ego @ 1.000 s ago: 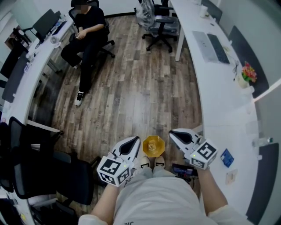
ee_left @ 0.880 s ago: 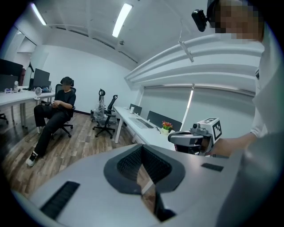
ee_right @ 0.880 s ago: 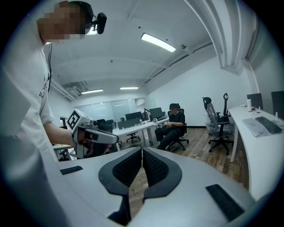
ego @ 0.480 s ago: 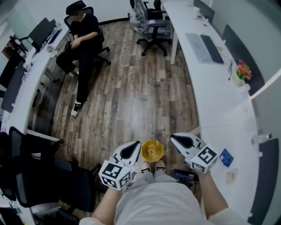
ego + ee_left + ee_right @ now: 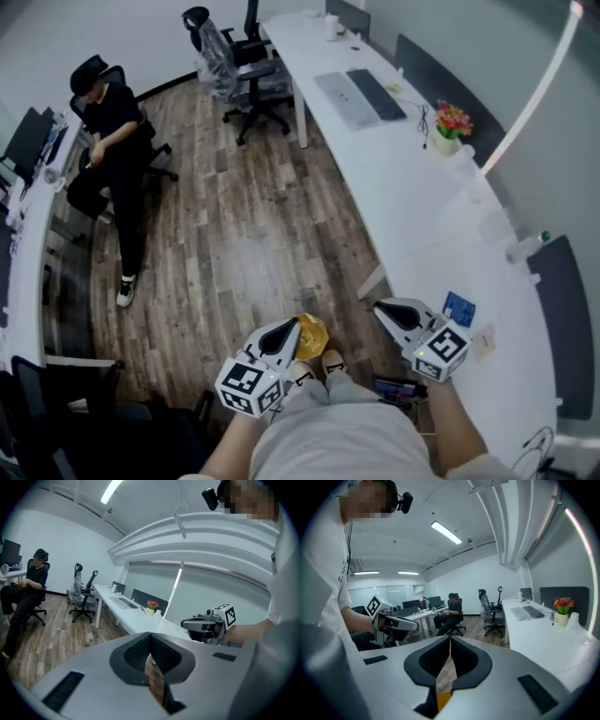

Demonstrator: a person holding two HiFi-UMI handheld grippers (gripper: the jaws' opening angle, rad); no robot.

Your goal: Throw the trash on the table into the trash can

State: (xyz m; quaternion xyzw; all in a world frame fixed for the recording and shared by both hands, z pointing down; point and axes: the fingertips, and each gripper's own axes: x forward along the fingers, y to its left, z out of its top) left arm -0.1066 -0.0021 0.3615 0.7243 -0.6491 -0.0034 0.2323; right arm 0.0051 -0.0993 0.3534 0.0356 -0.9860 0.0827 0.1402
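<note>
A: Nothing is carried: the left gripper point(image 5: 291, 325) and the right gripper point(image 5: 381, 306) are both seen shut tight.
B: The yellow trash can point(image 5: 314, 336) is spotted on the floor between them.
A: A blue item point(image 5: 458, 307) is left on the surface point(image 5: 412, 206); if trash, it is yet to be binned.

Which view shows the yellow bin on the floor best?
Head view: the yellow bin sits by the person's feet, partly behind the left gripper. The right gripper view catches only a yellow sliver past its jaws; the left gripper view shows none.
</note>
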